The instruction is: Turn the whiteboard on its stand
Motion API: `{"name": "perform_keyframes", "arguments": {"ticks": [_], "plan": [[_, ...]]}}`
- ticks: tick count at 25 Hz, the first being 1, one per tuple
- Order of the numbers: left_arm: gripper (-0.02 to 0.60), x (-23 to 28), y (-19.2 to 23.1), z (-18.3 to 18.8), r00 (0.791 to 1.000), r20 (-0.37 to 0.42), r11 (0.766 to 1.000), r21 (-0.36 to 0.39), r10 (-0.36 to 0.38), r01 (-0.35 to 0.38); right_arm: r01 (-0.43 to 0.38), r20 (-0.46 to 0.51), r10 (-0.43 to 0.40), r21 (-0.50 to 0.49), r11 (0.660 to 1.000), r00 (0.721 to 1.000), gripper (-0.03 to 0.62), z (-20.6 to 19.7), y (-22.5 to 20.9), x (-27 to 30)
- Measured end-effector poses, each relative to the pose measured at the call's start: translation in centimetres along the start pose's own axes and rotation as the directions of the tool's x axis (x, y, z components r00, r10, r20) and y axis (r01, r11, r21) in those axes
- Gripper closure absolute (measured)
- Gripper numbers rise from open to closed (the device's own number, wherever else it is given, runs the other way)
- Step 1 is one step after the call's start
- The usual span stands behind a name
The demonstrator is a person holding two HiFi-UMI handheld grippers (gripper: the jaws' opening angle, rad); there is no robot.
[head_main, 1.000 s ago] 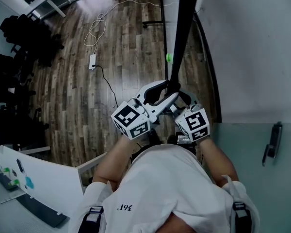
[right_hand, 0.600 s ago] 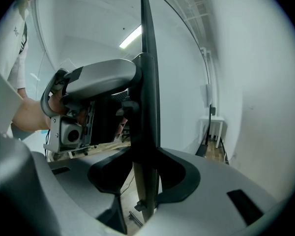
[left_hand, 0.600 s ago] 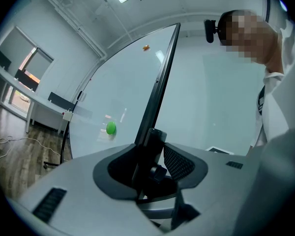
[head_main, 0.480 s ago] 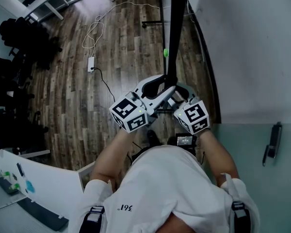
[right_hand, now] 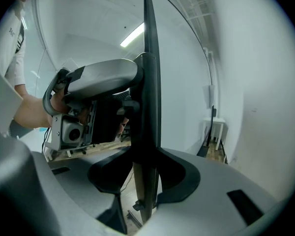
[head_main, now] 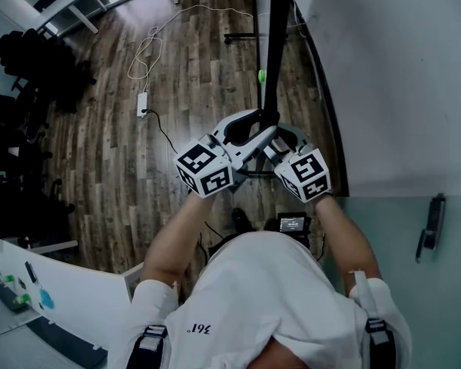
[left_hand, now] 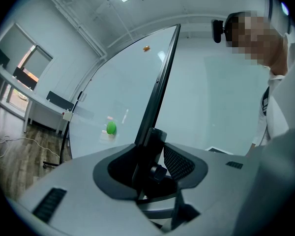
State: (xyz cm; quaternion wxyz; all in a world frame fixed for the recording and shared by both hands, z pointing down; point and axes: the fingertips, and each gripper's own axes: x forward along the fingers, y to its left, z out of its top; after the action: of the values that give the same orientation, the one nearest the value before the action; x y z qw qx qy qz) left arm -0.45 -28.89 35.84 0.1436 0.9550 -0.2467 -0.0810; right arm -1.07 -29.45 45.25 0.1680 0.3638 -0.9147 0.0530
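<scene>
A: You stood right over the whiteboard [head_main: 275,44], so from your head it showed edge-on. It was a thin dark bar running from your hands up to the top of the picture, above the wooden floor [head_main: 100,152].

B: And you had both tools on that dark edge. Your left gripper [head_main: 255,129] reached in from the left with its jaws clamped on the frame. Its own view showed the frame filling the gap between them, with the meshed pad against one side.

A: Your right gripper [head_main: 276,141] came in from the other side, just beside the left one, and it too was pinching the frame. Its view had the dark edge standing upright between the jaws, and your left gripper faced it across the board.

B: A green magnet [left_hand: 111,128] sat on the board face on your left gripper's side, farther along the board from your grip.

A: On the floor to your left lay a white power strip [head_main: 142,103]. A white cable [head_main: 157,37] was looped beyond it, well apart from the board.
</scene>
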Motion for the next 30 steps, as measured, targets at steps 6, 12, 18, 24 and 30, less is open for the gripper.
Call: {"name": "perform_keyframes", "arguments": {"ticks": [6,12,18,24,30], "plan": [[0.403,0.6,1.4,0.4,1.0,0.01,1.0,-0.005,0.006,-0.006,0.009,-0.006,-0.009,0.003,1.0,1.0,0.424,0.3,-1.0,1.1],[0.403,1.1,2.8,0.4,1.0,-0.001,1.0,-0.005,0.001,-0.001,0.014,-0.004,-0.014,0.012,1.0,1.0,0.424,0.4,-1.9,2.4],[0.403,1.6,4.9,1.8,1.0,0.008,1.0,-0.026,-0.003,0.003,0.02,-0.016,-0.02,0.016,1.0,1.0,0.424,1.7,-3.0,4.1],[0.403,2.1,7.3,3.0,1.0,0.012,0.999,-0.04,0.0,0.001,0.028,-0.033,-0.028,0.015,0.999,0.999,0.424,2.9,-4.3,6.3],[0.403,2.7,8.2,2.9,1.0,0.006,0.999,-0.044,-0.012,0.013,0.034,-0.045,-0.034,0.01,0.999,0.998,0.424,2.8,-5.2,6.9]]}}
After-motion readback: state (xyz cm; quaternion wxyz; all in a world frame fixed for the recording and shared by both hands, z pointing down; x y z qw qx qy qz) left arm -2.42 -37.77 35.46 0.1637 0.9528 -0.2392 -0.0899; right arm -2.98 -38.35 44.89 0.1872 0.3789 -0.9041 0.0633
